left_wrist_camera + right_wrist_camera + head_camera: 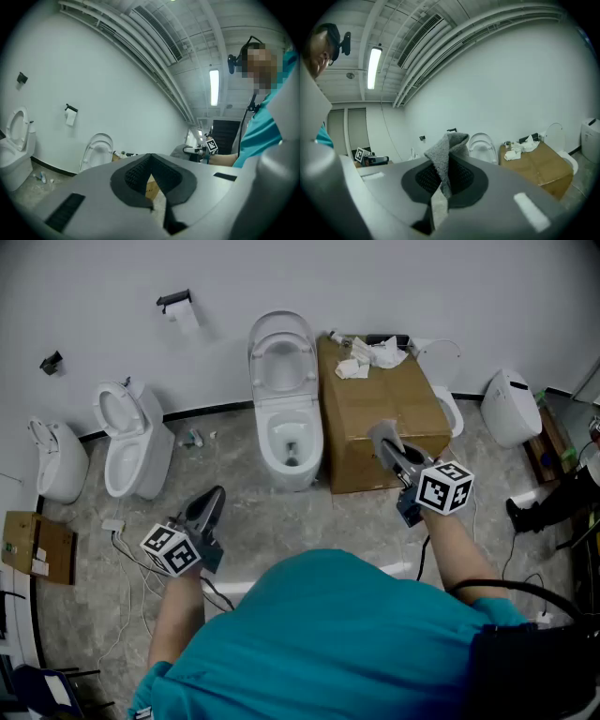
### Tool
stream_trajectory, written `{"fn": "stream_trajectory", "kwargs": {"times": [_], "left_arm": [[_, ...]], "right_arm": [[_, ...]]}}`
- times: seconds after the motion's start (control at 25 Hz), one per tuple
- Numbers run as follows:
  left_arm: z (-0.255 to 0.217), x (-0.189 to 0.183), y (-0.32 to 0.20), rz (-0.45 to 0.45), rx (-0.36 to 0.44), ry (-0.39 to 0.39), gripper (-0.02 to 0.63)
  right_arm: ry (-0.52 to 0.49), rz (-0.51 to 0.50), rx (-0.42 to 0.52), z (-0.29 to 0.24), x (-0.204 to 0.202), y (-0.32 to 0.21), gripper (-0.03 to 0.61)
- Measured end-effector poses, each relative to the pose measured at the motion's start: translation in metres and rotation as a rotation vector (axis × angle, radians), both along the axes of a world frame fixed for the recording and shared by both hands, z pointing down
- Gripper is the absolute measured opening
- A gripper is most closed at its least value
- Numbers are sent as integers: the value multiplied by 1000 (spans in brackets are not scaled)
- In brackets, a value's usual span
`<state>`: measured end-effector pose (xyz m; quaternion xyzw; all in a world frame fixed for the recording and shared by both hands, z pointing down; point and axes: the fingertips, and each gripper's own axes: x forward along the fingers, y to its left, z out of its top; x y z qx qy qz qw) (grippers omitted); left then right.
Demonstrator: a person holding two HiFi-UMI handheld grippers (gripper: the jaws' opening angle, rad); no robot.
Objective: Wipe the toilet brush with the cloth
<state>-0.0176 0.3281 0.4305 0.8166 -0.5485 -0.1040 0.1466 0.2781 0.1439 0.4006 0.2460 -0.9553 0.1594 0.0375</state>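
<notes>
In the head view the cardboard box (375,413) sits at about 1 o'clock from the person, with the open white toilet (281,407) just beside it at 12 o'clock and crumpled tissues (373,356) on the box's far end. The right gripper (394,454) hangs over the box's 5 o'clock edge, its jaws clamped on a folded grey cloth (446,147) that stands up out of them. The left gripper (214,498) is at the toilet's 8 o'clock, held level over the floor, its jaws pressed together with nothing between them.

I cannot make out the toilet brush in any view, so no wiping can start yet. My reading is that the cloth is ready and the step in hand is getting hold of the brush. The next move calls for finding it, parting the left jaws and taking its handle firmly. The right gripper could then draw the cloth along it.
</notes>
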Motion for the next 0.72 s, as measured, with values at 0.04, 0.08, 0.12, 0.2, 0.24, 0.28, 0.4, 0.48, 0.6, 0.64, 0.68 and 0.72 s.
{"fn": "stream_trajectory", "kwargs": {"times": [0.04, 0.08, 0.12, 0.2, 0.24, 0.28, 0.4, 0.48, 0.6, 0.64, 0.68, 0.72], "left_arm": [[1, 0, 0, 0, -2, -1, 9], [2, 1, 1, -1, -6, -2, 9], [2, 2, 1, -2, -11, -6, 9], [2, 3, 0, -5, -24, -15, 9], [2, 4, -1, -6, -24, -15, 9], [2, 4, -2, -6, -18, -11, 9], [6, 6, -7, -8, -19, -5, 9], [12, 10, -12, -4, -54, 1, 9], [13, 23, -18, 22, -93, 51, 11], [12, 28, -21, 35, -92, 72, 11], [11, 34, -24, 46, -92, 88, 11], [11, 40, -27, 52, -96, 97, 11]], "right_arm": [[0, -1, 0, 0, 0, 0, 3], [0, -3, 1, 1, 0, 0, 3], [0, -3, 1, 1, 0, 0, 3], [0, -4, 2, 1, -1, -2, 3], [1, -5, 2, 2, 0, -3, 3], [3, -6, 1, 2, 0, -4, 3], [4, -12, -4, 5, 2, -7, 3], [0, -12, -10, 7, 7, -10, 3], [1, -10, -16, 7, 17, -18, 3], [4, -11, -17, 8, 21, -21, 3], [5, -13, -18, 8, 25, -25, 3], [5, -14, -20, 8, 30, -28, 3]]}}
